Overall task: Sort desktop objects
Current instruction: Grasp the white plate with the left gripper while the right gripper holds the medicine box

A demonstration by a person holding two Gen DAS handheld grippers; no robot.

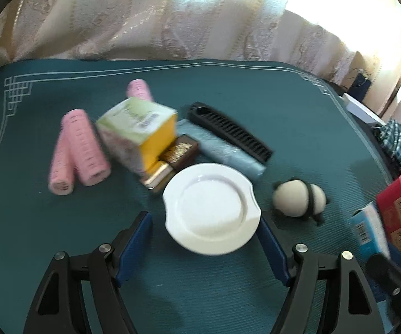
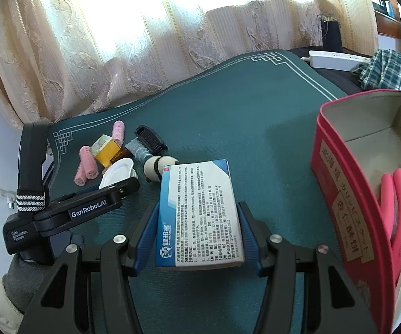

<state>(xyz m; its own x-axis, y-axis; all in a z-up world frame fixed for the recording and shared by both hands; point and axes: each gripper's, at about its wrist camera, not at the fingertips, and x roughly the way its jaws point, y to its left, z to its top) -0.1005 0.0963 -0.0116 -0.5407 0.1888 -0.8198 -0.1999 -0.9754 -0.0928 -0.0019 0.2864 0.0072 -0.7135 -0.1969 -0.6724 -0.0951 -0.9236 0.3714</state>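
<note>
Daylight comes thru the curtain (image 1: 172, 14) at top of both views, blown out to white glare upper centre and upper right. Mat (image 2: 242, 105) evenly lit w/ soft shadows in lower frame. Left wrist view motion-blurred, esp. the plate (image 1: 211, 208) and boxes; right wrist view sharp. Strong fisheye bending at edges, black vignette in corners.

Each handheld gripper has a black moulded frame with triangular cut-outs, round silver screw heads at the pivots, and two ribbed blue finger pads (image 2: 144, 239). The left gripper (image 1: 204, 240) shows the same blue pads (image 1: 135, 247) in its own view. Seen from the right gripper (image 2: 197, 238), the left unit carries white "GenRobot.AI" lettering, a small white label that appears to read "Data Acquisition System", and a black-and-white striped strap (image 2: 30, 199). A grey sleeve (image 2: 19, 286) shows below it.
</note>
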